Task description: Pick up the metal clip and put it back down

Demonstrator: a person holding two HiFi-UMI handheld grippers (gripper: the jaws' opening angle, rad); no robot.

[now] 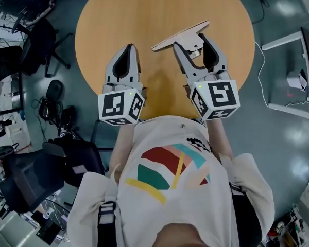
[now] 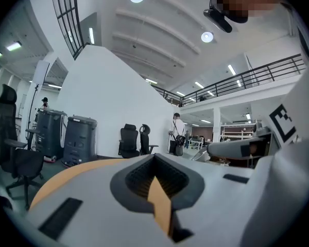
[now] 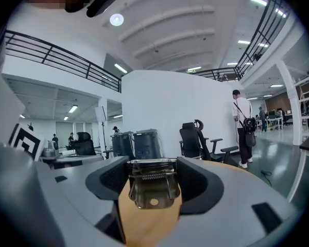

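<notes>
The right hand-held gripper (image 1: 191,42) clamps the metal clip (image 3: 153,189) between its jaws, a thin board (image 1: 179,36) tilted across their tips, over the round counter (image 1: 144,14), well inside its edges with bare wood ahead, while the left hand-held gripper (image 1: 127,49), jaws together and empty, lies beside it.

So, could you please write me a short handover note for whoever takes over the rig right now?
Left tool: jaws together with nothing in them, held over the round table.
Right tool: shut on the metal clip, which is fixed to one end of a thin board.
Position: the board looks tilted and raised off the table.
Done: the pick-up.
Left: lower the clip and board flat onto the table, open the right tool, and draw it clear.
</notes>
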